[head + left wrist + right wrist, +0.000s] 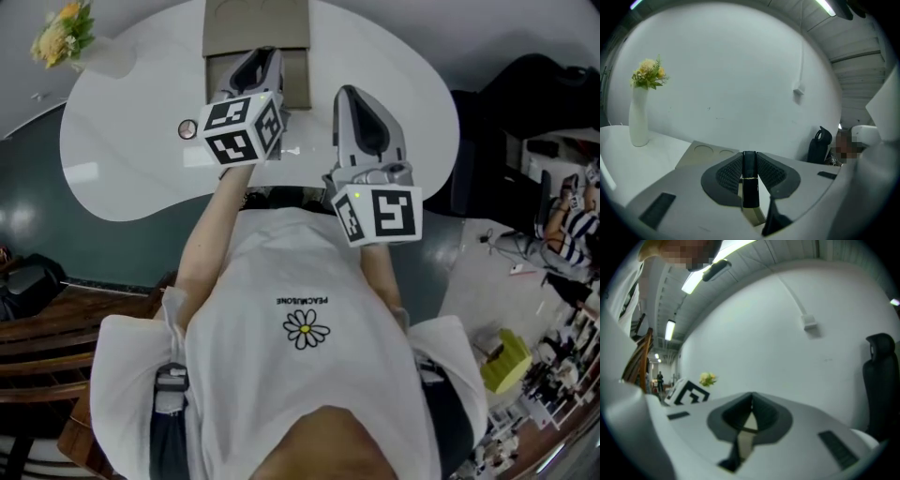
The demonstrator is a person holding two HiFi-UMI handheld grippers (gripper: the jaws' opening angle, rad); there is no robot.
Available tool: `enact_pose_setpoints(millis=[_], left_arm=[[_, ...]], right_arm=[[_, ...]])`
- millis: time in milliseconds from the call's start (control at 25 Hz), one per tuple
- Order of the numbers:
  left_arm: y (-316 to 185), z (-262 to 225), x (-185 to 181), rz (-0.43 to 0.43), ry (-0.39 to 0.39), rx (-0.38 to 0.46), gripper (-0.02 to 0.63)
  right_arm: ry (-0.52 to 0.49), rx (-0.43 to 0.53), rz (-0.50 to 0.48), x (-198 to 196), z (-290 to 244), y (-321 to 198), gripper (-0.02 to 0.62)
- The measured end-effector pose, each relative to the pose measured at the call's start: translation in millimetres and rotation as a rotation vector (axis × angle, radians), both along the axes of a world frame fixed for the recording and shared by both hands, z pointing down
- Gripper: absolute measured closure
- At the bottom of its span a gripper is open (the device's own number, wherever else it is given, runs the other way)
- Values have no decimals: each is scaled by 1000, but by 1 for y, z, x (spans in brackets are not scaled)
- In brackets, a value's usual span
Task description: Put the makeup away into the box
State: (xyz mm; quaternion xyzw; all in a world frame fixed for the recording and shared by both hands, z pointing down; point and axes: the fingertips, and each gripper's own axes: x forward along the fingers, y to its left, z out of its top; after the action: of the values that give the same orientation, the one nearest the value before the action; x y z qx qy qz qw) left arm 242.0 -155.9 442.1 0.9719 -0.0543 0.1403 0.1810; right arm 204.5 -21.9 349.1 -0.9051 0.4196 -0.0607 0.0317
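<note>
A tan box (298, 82) lies open at the far middle of the white table (122, 150), its lid (256, 23) folded back. My left gripper (265, 58) hovers over the box, shut on a black lipstick tube (750, 187) with a gold band. In the left gripper view the tube stands upright between the ribbed pads (729, 174), with the lid (710, 152) behind it. My right gripper (354, 94) is just right of the box, and its jaws meet at the tips (751, 399) with nothing held. A small round makeup item (187, 129) rests on the table left of the box.
A white vase of yellow flowers (66, 37) stands at the table's far left corner. A black office chair (534, 84) is past the table's right edge. A wooden chair (37, 328) stands on the floor at the near left.
</note>
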Motion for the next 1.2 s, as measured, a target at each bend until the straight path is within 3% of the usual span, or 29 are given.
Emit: enact_pose_setpoints(millis=[160,320,600,1200], left_arm=[[10,45,16,44,-158,14,499],[18,94,25,64,-327,-54,499],[28,146,31,56,-496,-176,499],[34,167,37,82,-622,-83,491]], right_arm=[[-19,-11,31,2,8,10,566],[-41,-16,55,3,16,18,566],[-78,-14,74,1,26,27,566],[-107,5,128,4,33,51,566]])
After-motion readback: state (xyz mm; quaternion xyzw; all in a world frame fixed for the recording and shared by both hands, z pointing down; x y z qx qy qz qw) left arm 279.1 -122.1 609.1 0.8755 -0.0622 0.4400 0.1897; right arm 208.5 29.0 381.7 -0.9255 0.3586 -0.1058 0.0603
